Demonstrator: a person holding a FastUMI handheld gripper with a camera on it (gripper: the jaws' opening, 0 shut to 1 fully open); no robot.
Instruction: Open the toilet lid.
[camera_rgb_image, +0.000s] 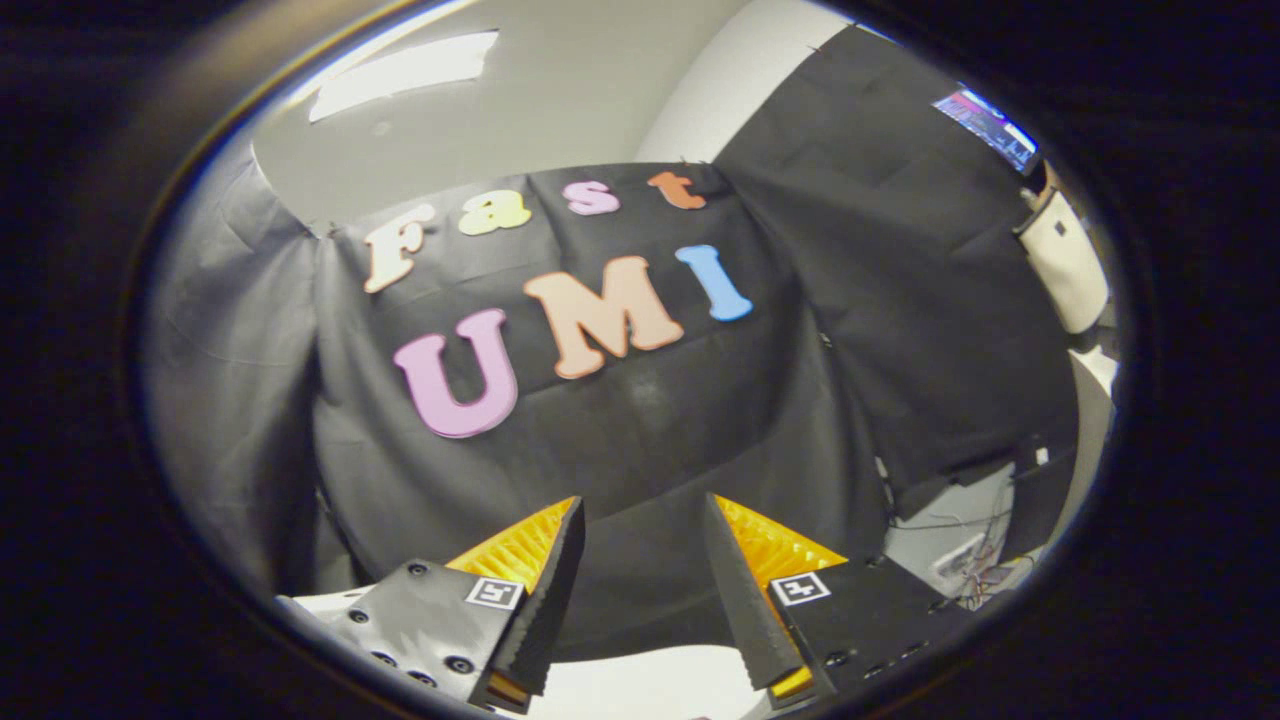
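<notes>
I am seeing the gripper (640, 520) standing with its two fingers spread apart and nothing lying between them. A pale surface (650, 685), which I cannot identify, is lying near, just below the gap. The booth wall (640, 420) is hanging far ahead of the fingers, with a side cloth panel (900, 300) hanging to its right. A screen (990, 128) is sitting far right, above that panel. Cables (975, 575) are lying low on the right, beyond the right finger. A ceiling light (400, 72) is sitting overhead, to the left.

Black cloth (640, 430) draping the walls, loose cables (975, 575) lying on the floor and a glowing monitor (988, 128) are showing a lab recording booth.
</notes>
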